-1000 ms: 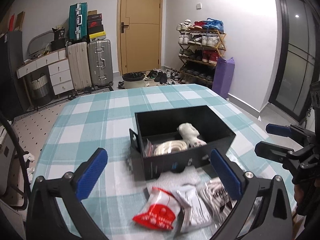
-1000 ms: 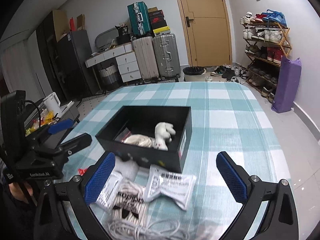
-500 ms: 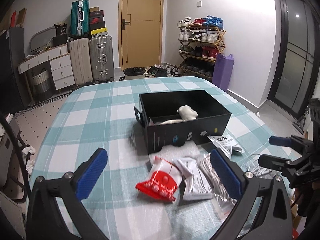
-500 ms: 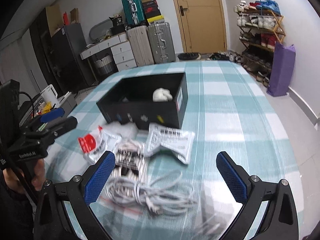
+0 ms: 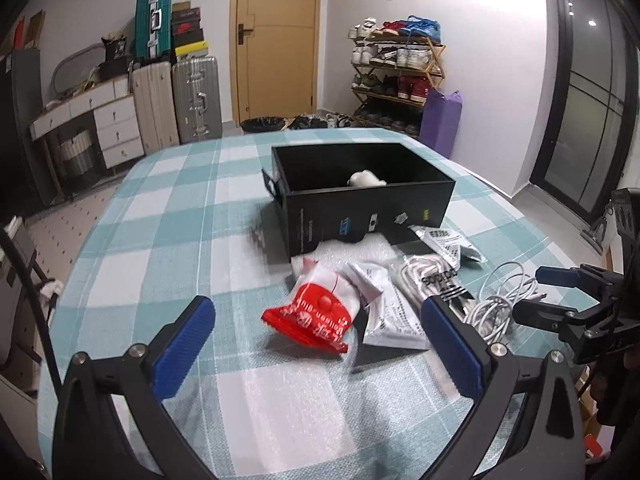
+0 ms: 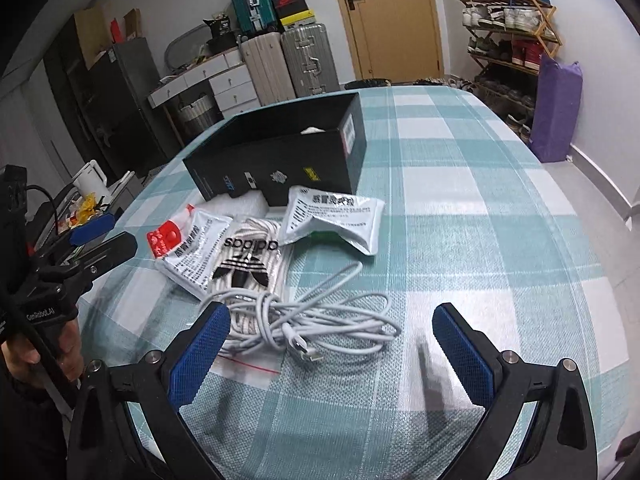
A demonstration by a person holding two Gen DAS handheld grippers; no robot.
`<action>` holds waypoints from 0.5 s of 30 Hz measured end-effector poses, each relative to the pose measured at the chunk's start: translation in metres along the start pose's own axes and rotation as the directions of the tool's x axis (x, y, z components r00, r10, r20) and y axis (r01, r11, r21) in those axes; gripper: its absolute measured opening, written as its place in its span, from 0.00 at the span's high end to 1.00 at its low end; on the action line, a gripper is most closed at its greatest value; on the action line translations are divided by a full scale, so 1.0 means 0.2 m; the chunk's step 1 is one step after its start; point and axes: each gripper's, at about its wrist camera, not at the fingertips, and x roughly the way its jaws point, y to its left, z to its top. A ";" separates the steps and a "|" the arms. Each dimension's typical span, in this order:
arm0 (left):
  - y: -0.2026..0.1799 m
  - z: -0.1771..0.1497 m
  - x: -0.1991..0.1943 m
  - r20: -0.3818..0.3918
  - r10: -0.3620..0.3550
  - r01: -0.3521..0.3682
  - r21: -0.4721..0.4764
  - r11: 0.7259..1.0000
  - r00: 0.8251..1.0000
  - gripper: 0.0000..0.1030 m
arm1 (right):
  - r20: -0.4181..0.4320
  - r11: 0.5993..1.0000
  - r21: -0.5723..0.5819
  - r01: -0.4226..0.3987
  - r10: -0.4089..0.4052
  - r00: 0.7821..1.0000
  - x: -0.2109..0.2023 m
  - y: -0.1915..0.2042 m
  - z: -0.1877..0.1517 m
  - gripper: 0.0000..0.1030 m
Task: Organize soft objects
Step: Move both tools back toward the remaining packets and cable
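Observation:
A black open box point(image 5: 360, 208) stands mid-table with a white soft thing point(image 5: 366, 179) inside. In front of it lie a red-and-white pouch point(image 5: 316, 316), a white printed pouch point(image 5: 396, 312), a bag of white laces point(image 5: 436, 280), a silver pouch point(image 5: 448, 240) and a loose white cable point(image 5: 504, 300). My left gripper point(image 5: 314, 308) is open, with the red pouch just ahead between its fingers. My right gripper point(image 6: 330, 314) is open over the cable point(image 6: 312, 320), near the laces bag point(image 6: 248, 256) and silver pouch point(image 6: 336, 216). Neither holds anything.
The table point(image 6: 460, 200) has a teal-and-white checked cloth. Beyond it are suitcases point(image 5: 196, 100), a white drawer unit point(image 5: 116, 124), a door point(image 5: 276, 40), a shoe rack point(image 5: 396, 76) and a purple bag point(image 5: 440, 124). A hand point(image 6: 40, 356) holds the left gripper point(image 6: 108, 236).
Both grippers have drawn back from the box toward the near table edge. The pouches, laces bag and cable now lie right in front of the fingers.

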 end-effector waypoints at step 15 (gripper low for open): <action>0.00 -0.09 0.06 -0.045 -0.035 0.035 0.006 0.999 0.998 0.00 | -0.031 1.000 0.010 0.001 -0.001 1.000 0.09 0.01 -0.04 0.00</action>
